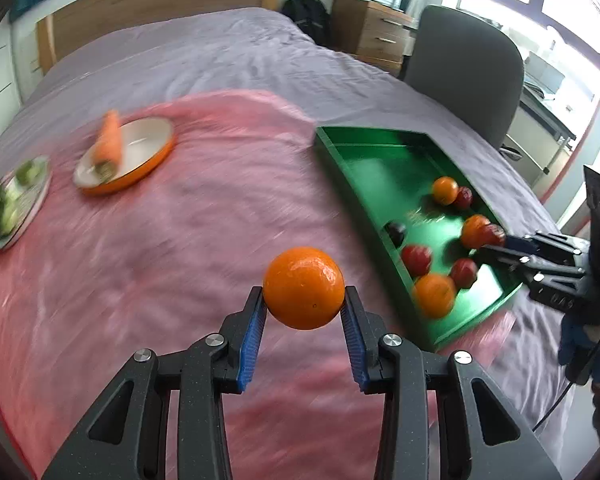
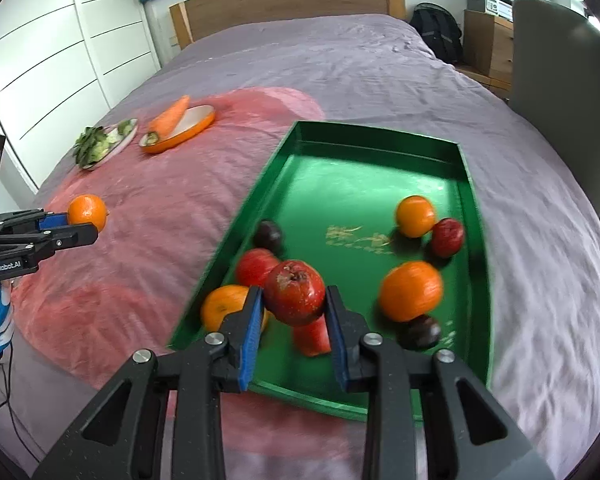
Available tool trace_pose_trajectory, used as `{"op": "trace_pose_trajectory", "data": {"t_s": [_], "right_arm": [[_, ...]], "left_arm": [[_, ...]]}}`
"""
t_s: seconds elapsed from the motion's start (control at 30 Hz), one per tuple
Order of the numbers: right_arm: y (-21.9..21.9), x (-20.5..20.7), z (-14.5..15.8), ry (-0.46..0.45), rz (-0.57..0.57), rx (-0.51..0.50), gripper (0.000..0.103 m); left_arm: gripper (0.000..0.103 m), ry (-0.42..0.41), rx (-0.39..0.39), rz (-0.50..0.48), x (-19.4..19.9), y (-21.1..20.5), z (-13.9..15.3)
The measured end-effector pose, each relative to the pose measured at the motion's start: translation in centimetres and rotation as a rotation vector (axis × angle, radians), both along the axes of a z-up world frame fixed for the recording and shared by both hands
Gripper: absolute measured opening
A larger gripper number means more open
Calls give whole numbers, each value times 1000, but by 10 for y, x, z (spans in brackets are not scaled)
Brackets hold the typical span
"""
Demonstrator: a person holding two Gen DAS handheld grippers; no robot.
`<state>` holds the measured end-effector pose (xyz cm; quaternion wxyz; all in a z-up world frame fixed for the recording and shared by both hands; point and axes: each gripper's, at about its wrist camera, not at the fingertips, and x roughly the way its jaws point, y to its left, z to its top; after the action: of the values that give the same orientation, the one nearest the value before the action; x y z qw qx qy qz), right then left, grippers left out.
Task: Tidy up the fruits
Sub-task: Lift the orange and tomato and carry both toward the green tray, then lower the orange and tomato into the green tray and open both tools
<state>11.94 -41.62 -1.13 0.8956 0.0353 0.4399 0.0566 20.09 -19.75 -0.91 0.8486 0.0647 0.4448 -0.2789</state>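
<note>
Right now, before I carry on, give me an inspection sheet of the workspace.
Surface: bed with pink cloth.
Job's things: green tray holding oranges, red and dark fruit.
Clutter: carrot on orange dish; greens plate.
Grippers: left gripper shut on orange over the cloth; right gripper shut on red apple over the tray.
Cables: black cable below the right gripper.
Surroundings: chair, drawers, backpack, wardrobe.

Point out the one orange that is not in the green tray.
The orange clamped in the left gripper, over the pink cloth; the others lie in the tray.
</note>
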Motion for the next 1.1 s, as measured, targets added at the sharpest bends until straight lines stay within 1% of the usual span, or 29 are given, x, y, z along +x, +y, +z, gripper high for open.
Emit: {"op": "trace_pose_trajectory", "data": {"t_s": [0.1,0.2,0.33,0.5,0.73,0.87,1.0,1.1], "right_arm": [[-9,12,-3,-2,0,-5,47],[-15,27,-7,-1,12,-10,47],[-14,46,-16,13,46,-51,47],[-17,59,-27,23,72,-70,47],[-23,62,-35,22,83,-63,48],[-20,64,-36,21,101,-66,48],[-13,65,-39,23,133,-113,48],[-12,64,-39,24,141,-118,48]], "left_arm": [[33,-2,-10,-29,13,-32,1],[33,-13,7,-39,30,-66,-1],[33,-21,12,-59,53,-105,-4],[33,-48,55,-103,70,-145,-12],[33,-29,87,-85,91,-166,-28],[33,-8,119,-98,96,-177,-42],[33,3,122,-95,96,-180,-47],[33,-4,139,-90,96,-181,-48]]}}
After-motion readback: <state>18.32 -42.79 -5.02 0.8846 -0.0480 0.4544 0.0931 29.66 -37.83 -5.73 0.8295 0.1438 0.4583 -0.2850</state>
